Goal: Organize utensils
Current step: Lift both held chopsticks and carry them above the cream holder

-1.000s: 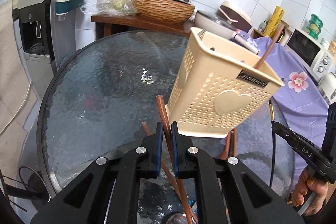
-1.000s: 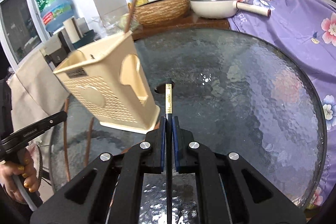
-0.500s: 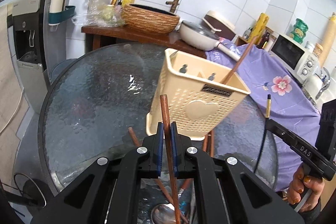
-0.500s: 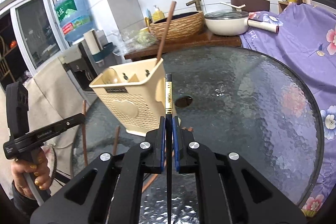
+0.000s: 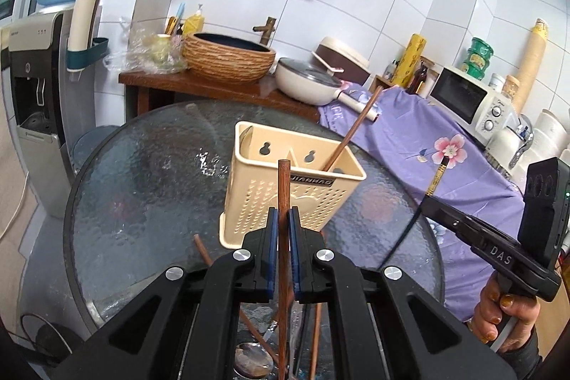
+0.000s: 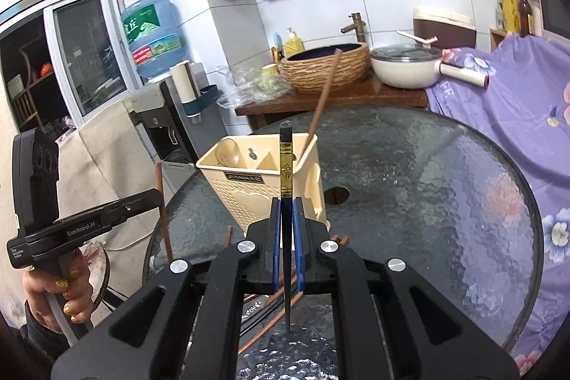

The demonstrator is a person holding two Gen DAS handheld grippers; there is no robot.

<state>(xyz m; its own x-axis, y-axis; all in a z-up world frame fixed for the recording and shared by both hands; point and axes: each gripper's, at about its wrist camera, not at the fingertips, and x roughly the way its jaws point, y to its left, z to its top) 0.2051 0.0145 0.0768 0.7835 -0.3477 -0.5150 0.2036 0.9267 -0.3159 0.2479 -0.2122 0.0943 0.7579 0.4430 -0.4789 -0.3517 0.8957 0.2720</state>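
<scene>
A beige perforated utensil holder (image 5: 290,182) stands on the round glass table (image 5: 142,187); it also shows in the right wrist view (image 6: 262,187). One brown chopstick (image 5: 351,134) leans in its right compartment. My left gripper (image 5: 284,219) is shut on a brown wooden chopstick (image 5: 284,187), held upright in front of the holder. My right gripper (image 6: 286,212) is shut on a black chopstick with gold bands (image 6: 285,166), upright, just right of the holder. Loose chopsticks (image 5: 203,250) and a metal spoon (image 5: 253,362) lie on the glass below the grippers.
A wicker basin (image 5: 228,57) and a white pan (image 5: 306,84) sit on the wooden counter behind the table. A purple floral cloth (image 5: 445,148) covers furniture at right, with a microwave (image 5: 470,102) beyond. A water dispenser (image 5: 35,84) stands at left.
Both grippers have risen and tilted up with their chopsticks, which now stand upright. The holder appears farther and lower in both views; more of the wall and shelf shows.
</scene>
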